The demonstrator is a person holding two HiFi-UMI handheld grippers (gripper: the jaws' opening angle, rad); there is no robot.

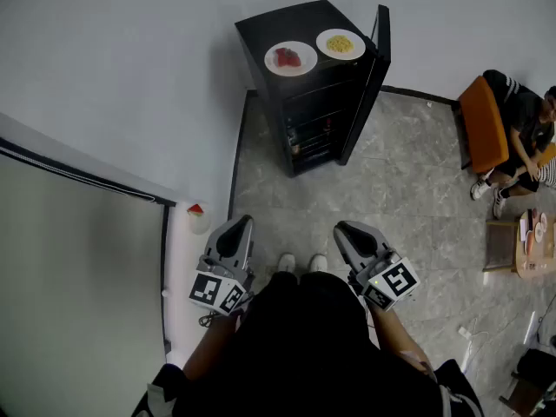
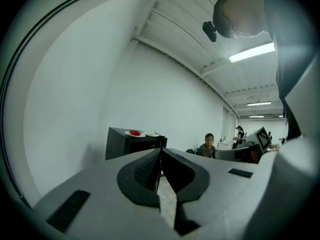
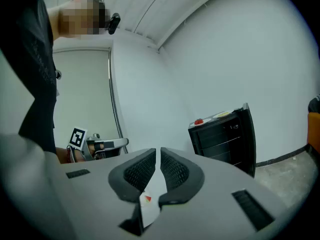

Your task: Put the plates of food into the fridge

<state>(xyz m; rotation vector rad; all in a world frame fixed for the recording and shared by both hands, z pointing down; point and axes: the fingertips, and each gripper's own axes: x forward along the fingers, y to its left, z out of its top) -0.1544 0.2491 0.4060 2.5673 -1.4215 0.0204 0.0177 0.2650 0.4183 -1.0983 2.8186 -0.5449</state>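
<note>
A black mini fridge (image 1: 317, 85) stands against the far wall with its door (image 1: 369, 81) swung open. On its top rest two white plates, one with red food (image 1: 290, 58) and one with yellow food (image 1: 340, 44). My left gripper (image 1: 243, 224) and right gripper (image 1: 340, 228) are held low in front of me, well short of the fridge, both shut and empty. The left gripper view shows its jaws (image 2: 161, 151) closed, with the fridge (image 2: 125, 143) and the red-food plate (image 2: 134, 133) beyond. In the right gripper view (image 3: 158, 151) the fridge (image 3: 225, 139) stands to the right.
A small white dish with a red piece (image 1: 198, 218) sits on a white ledge at the left. A person (image 1: 521, 115) sits by an orange chair (image 1: 483, 124) at the right, with a small wooden table (image 1: 530, 243) nearby. Grey tiled floor (image 1: 408, 189) lies between me and the fridge.
</note>
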